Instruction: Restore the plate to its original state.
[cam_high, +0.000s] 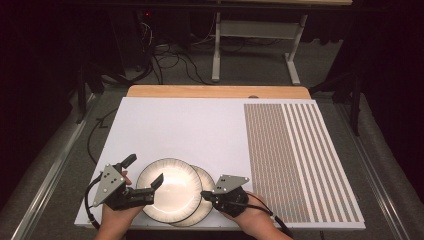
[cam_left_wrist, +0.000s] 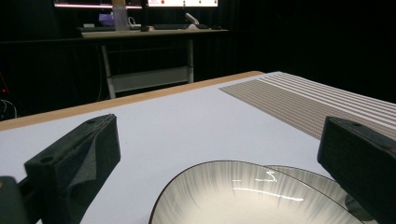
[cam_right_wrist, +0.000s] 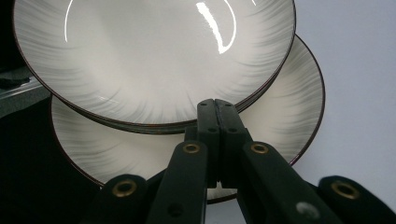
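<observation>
From above, 2 stacked plates sit at the near edge of the white tabletop (cam_high: 190, 125): the upper plate (cam_high: 169, 189) overlaps the lower plate (cam_high: 206, 197). The left tool (cam_high: 145, 172) gapes wide around the upper plate's left rim, gripping nothing. The right gripper view shows the right tool (cam_right_wrist: 215, 105) closed, empty, over the lower plate's rim. A striped mat (cam_high: 295, 155) lies right.

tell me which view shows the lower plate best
The right gripper view: the lower plate shows a broad crescent of rim and streaked surface beneath the upper plate. The high view gives a thin sliver at the right; the left gripper view gives a low, partial edge.
</observation>
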